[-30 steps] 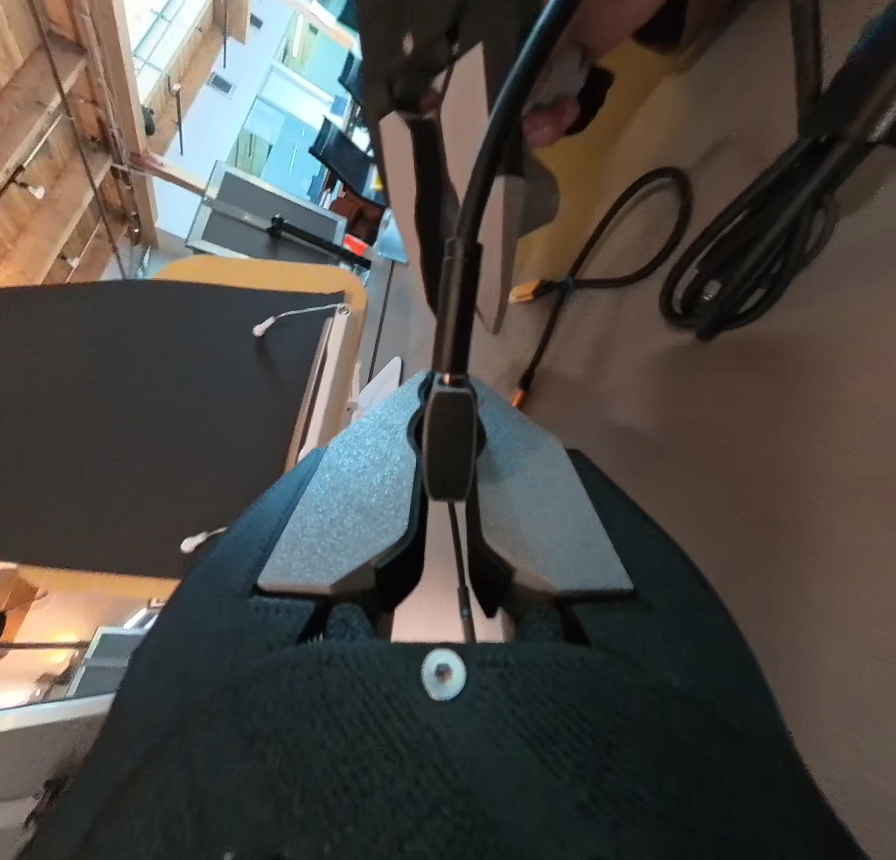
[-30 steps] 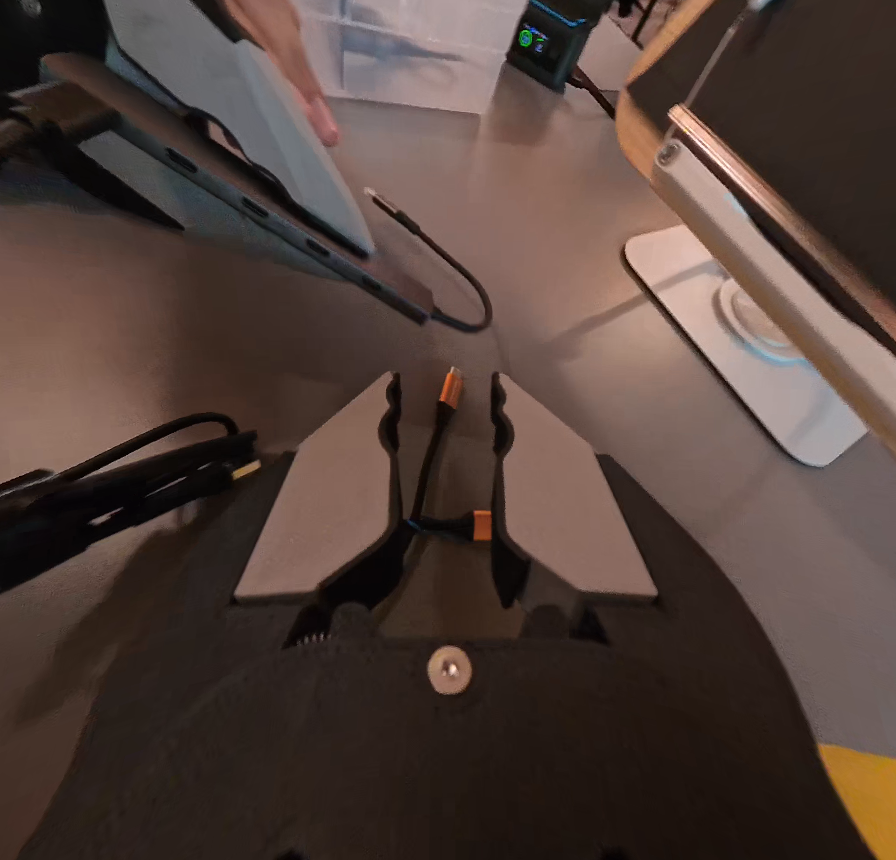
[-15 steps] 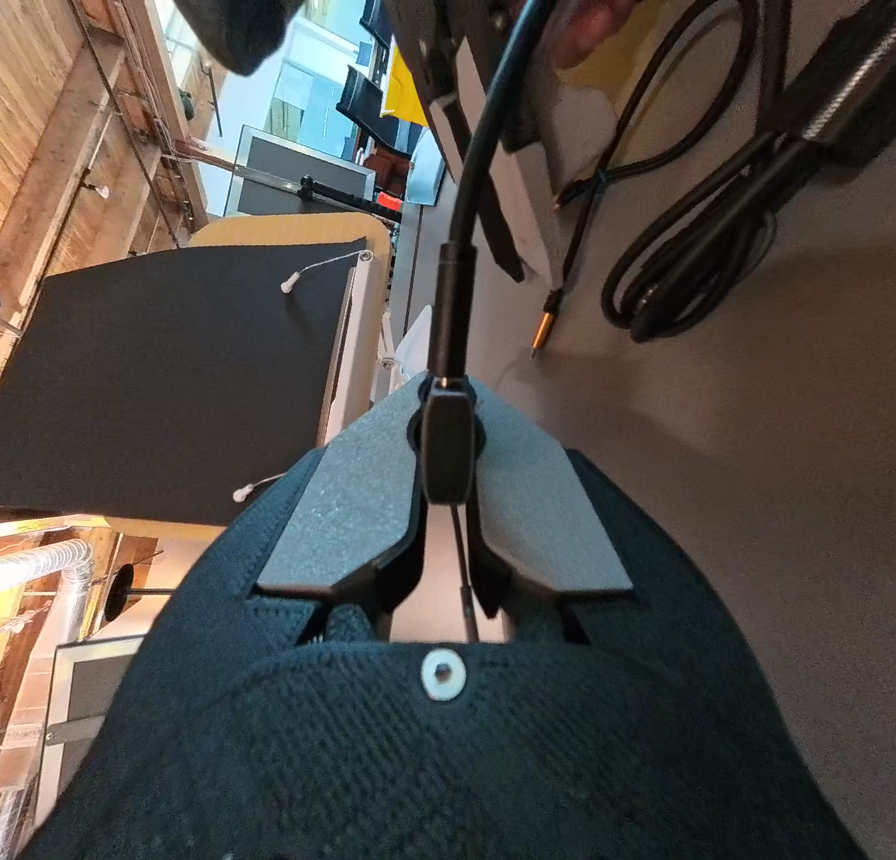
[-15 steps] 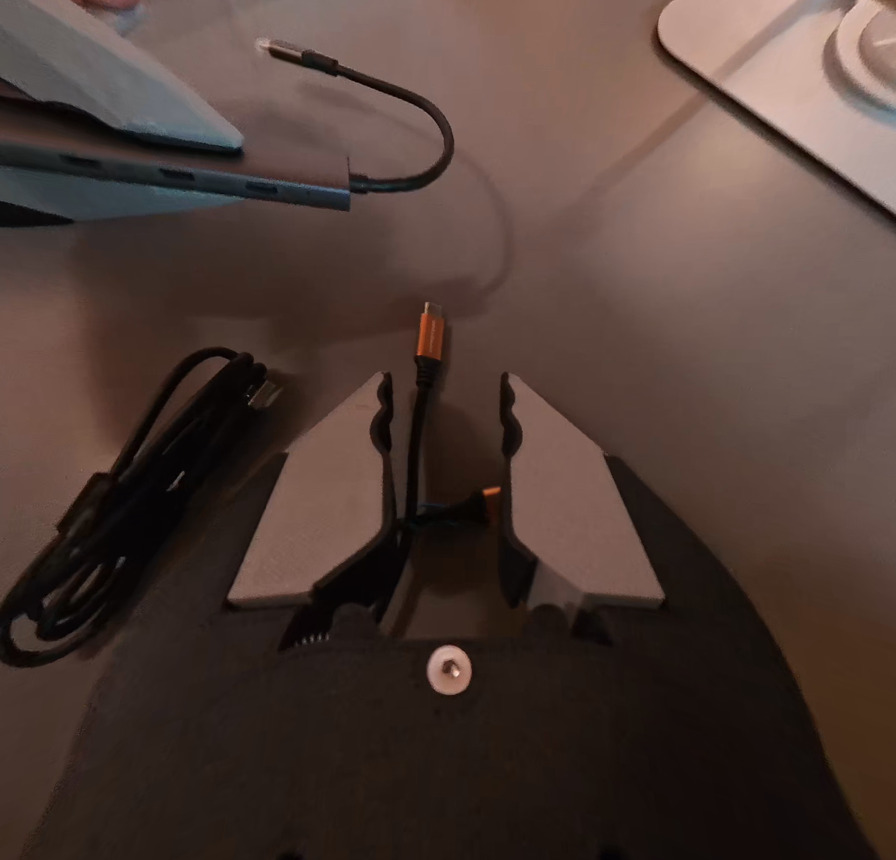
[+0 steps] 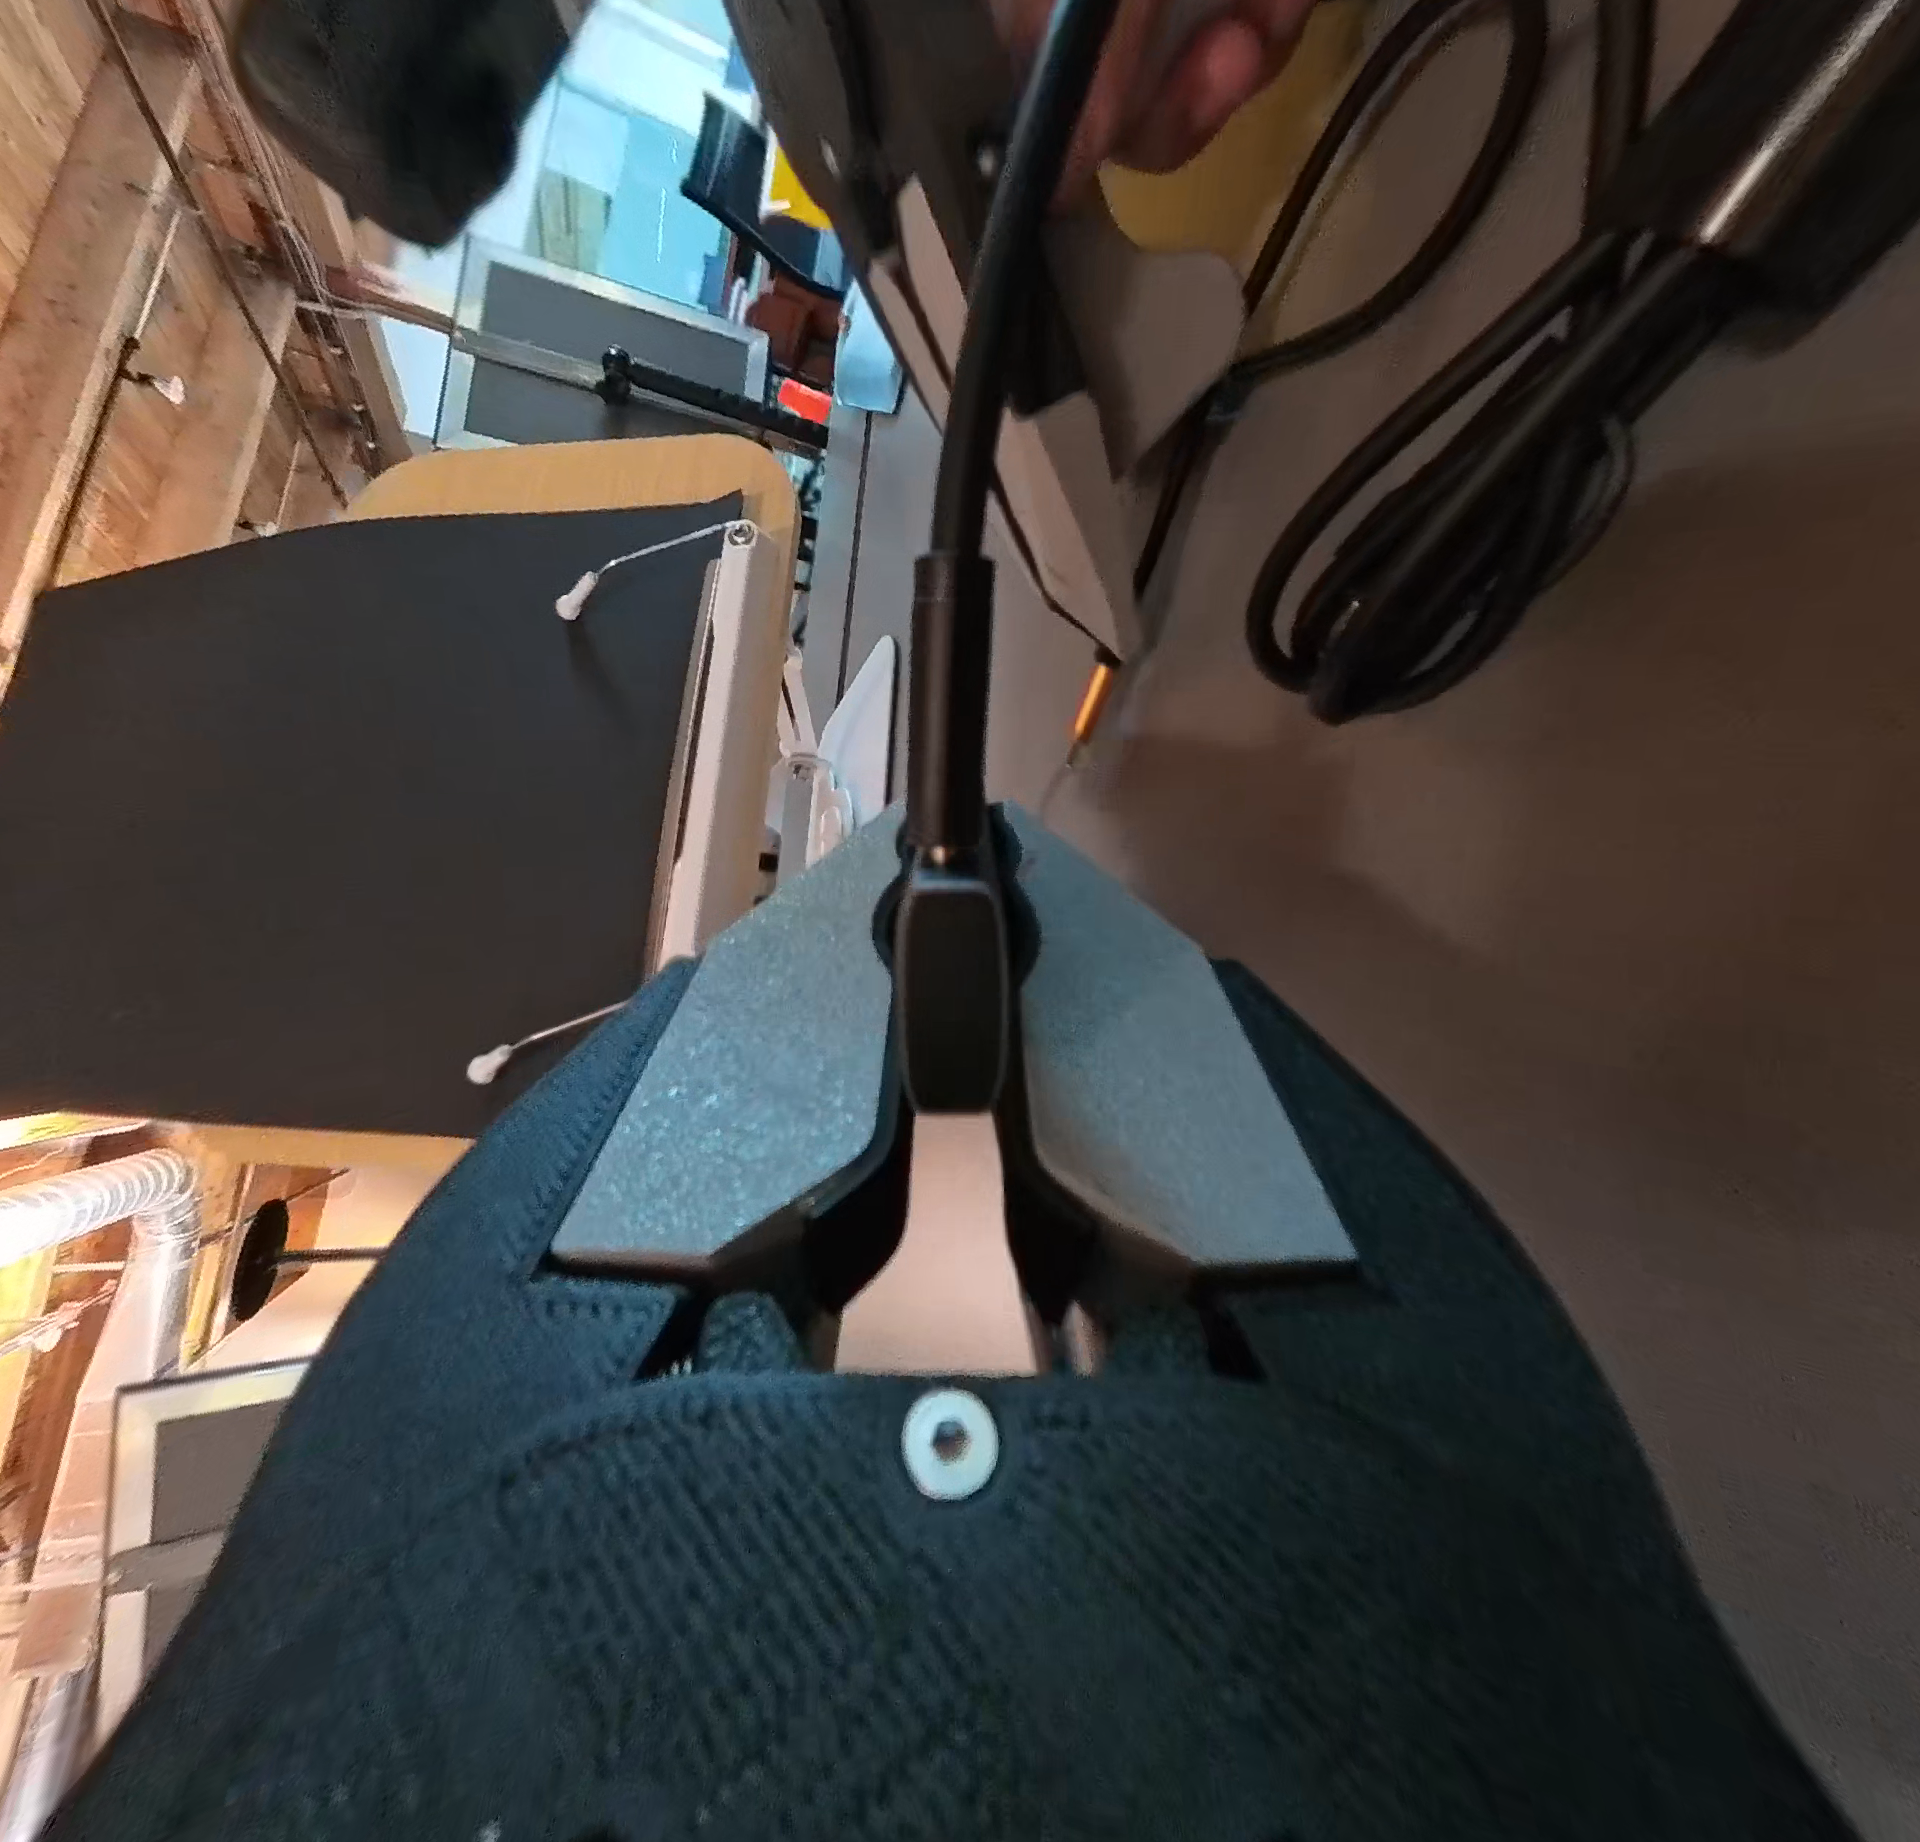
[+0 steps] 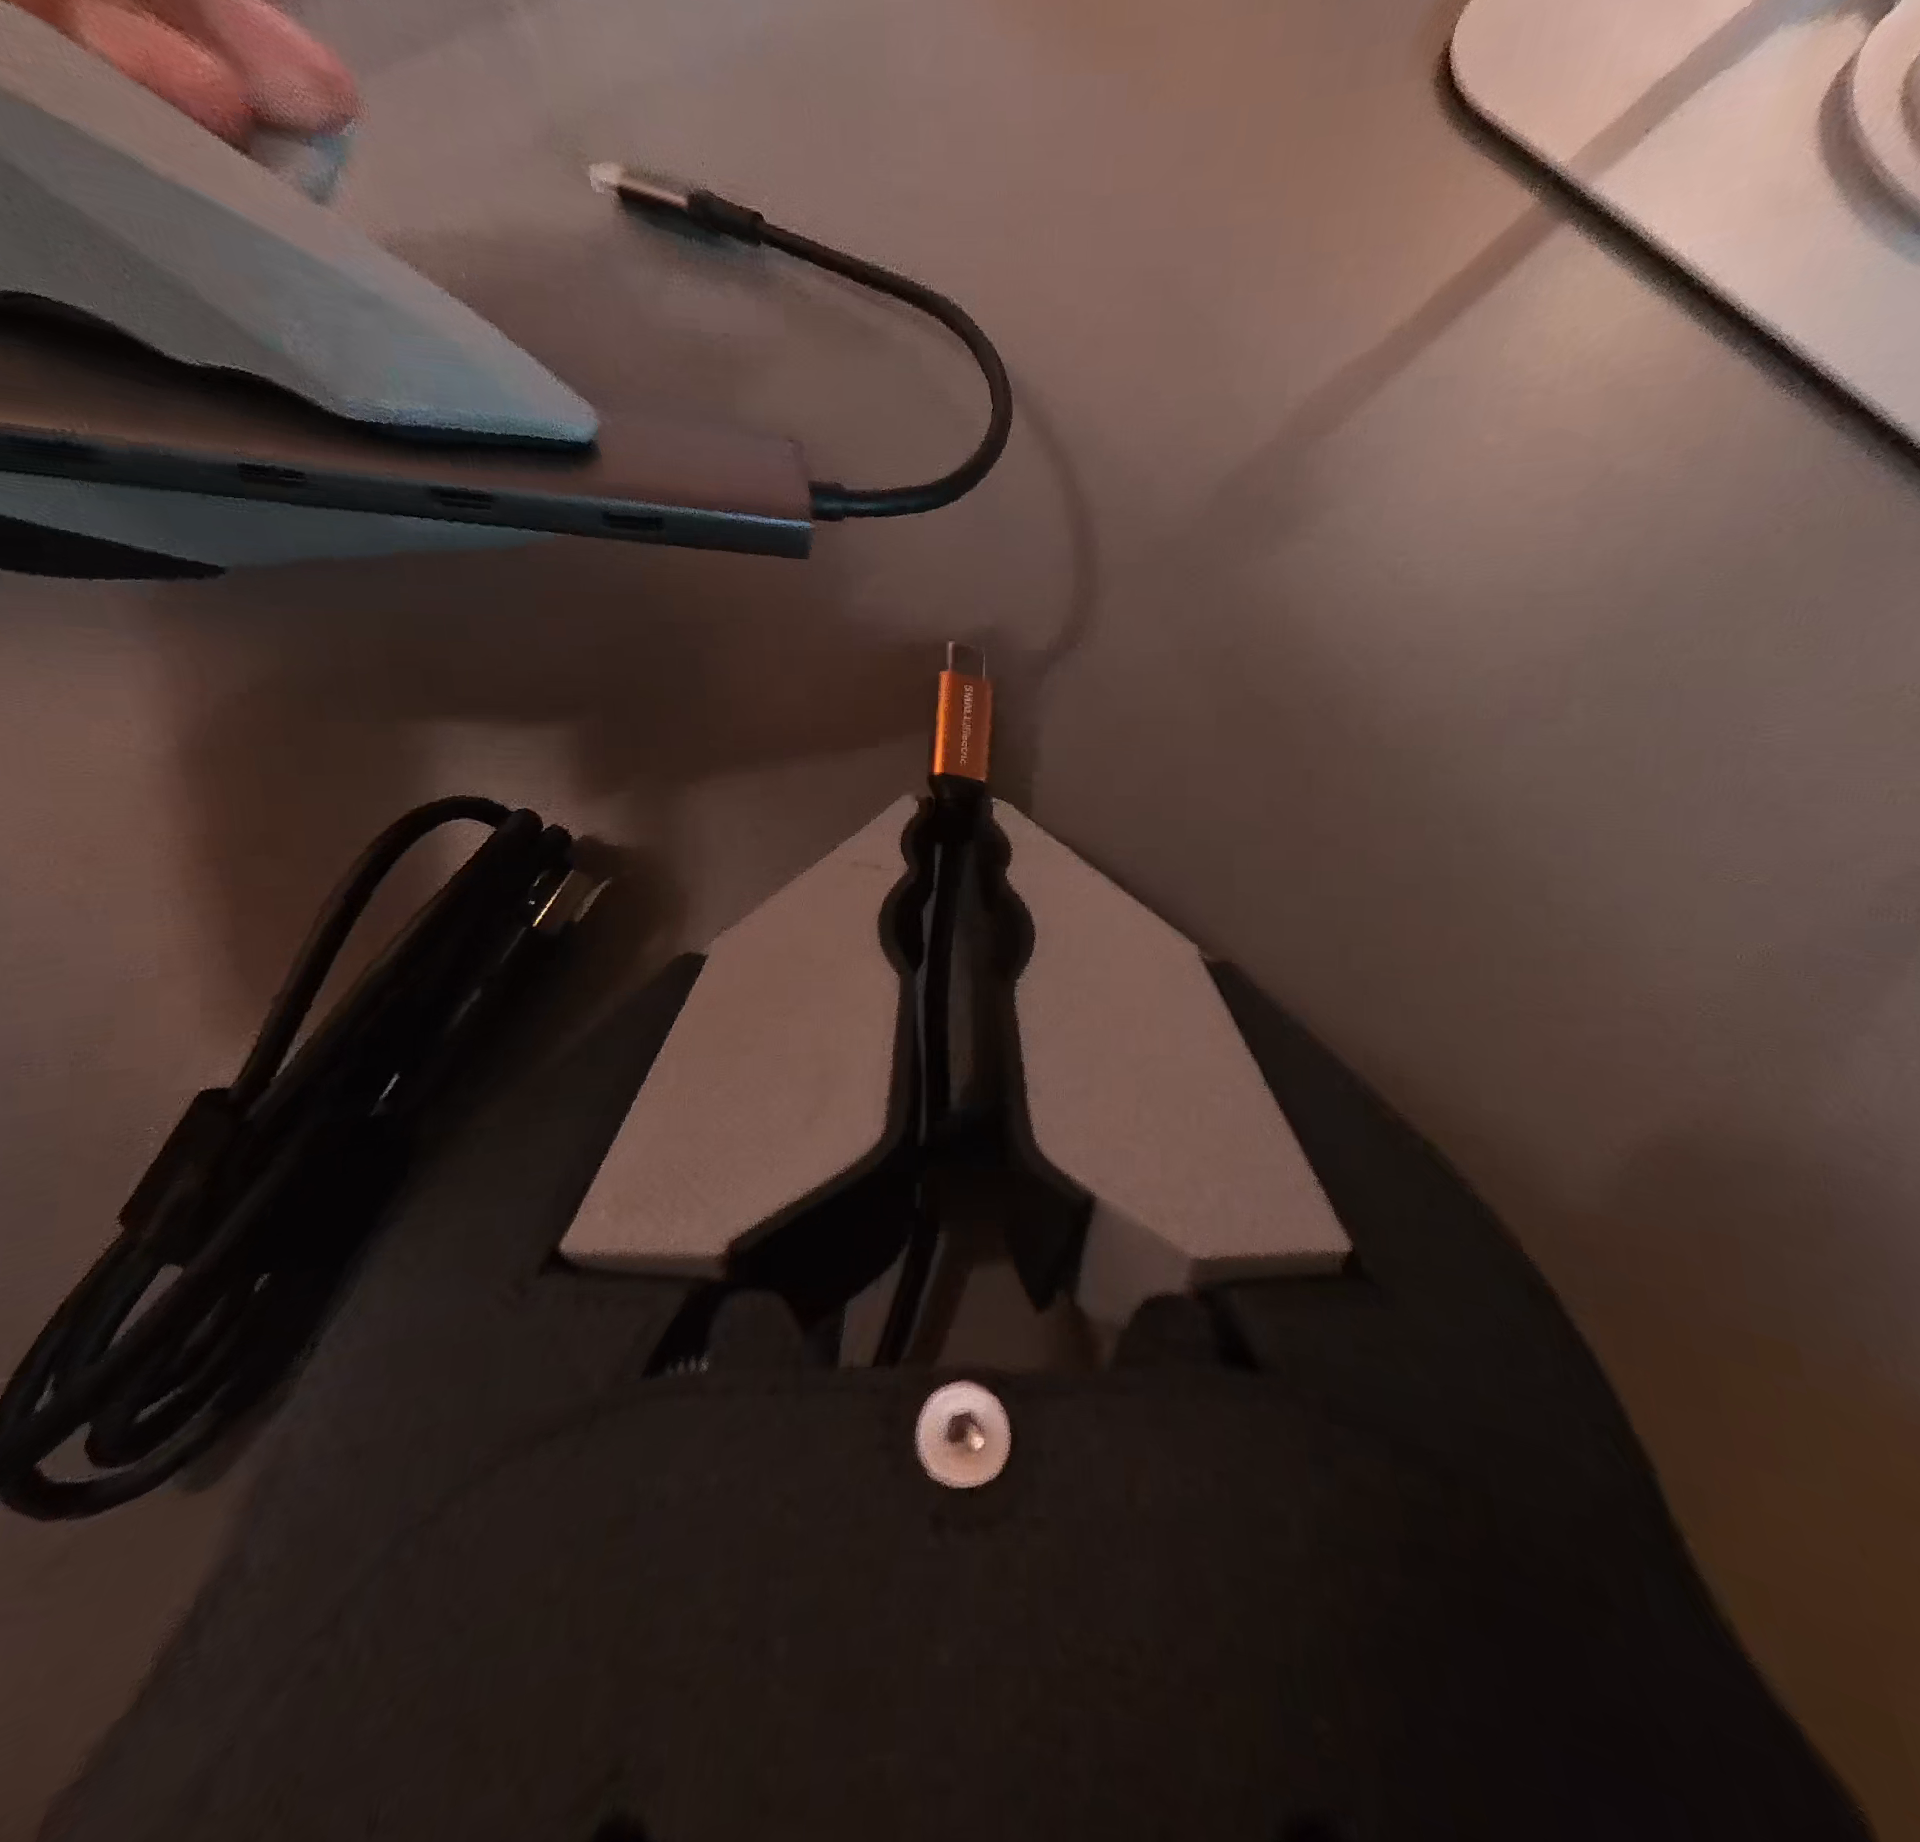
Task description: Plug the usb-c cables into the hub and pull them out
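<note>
My left gripper (image 5: 948, 842) is shut on the flat dark-grey hub (image 5: 951, 992), seen end-on; the hub's short black tail cable (image 5: 966, 390) rises from it. In the right wrist view the hub (image 6: 416, 483) is held above the table at upper left with its port edge facing me, and its tail cable (image 6: 966, 390) curls to a loose plug. My right gripper (image 6: 951, 810) is shut on the black usb-c cable just behind its orange plug (image 6: 961, 722), which sticks out past the fingertips, to the right of and below the hub's end. That plug also shows in the left wrist view (image 5: 1096, 701).
A tied bundle of black cables (image 6: 312, 1117) lies on the grey table left of my right gripper, also in the left wrist view (image 5: 1455, 545). A white monitor stand base (image 6: 1714, 182) is at top right. A person's fingers (image 6: 208, 47) show above the hub. My hands' fingertips stand some 8 cm from each other.
My right gripper was open around the orange-plug cable and has shut on it just behind the plug. The left gripper still holds the hub.
</note>
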{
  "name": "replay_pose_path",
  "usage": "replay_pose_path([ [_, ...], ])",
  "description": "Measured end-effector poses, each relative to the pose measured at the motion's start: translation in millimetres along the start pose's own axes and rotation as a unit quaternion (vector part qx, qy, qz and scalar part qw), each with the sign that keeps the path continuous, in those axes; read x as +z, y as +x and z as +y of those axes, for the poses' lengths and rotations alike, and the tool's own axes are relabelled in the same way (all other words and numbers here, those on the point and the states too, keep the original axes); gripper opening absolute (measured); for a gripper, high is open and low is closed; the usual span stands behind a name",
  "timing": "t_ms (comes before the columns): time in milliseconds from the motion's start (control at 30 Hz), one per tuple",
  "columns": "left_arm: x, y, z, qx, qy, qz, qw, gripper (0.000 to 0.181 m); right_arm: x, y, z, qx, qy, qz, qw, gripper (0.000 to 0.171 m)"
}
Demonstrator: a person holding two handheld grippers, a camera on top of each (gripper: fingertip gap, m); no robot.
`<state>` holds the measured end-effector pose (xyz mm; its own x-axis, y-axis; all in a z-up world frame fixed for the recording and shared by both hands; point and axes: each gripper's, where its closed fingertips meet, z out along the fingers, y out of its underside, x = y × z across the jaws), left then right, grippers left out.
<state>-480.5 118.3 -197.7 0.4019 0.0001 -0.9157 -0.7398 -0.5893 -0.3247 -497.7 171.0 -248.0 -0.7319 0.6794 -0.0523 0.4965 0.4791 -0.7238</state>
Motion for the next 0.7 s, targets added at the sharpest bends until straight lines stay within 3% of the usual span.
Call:
replay_pose_path([
  [233, 6.7, 7.7, 7.4, 0.011, -0.031, 0.011, 0.999, 0.008, -16.6, -16.9, -17.3, -0.08, 0.039, 0.015, 0.996, 0.004],
  [700, 12.5, 15.1, 12.3, 0.044, -0.066, 0.018, 0.997, 0.008, -15.1, -40.1, -13.0, -0.182, 0.013, 0.038, 0.982, 0.004],
])
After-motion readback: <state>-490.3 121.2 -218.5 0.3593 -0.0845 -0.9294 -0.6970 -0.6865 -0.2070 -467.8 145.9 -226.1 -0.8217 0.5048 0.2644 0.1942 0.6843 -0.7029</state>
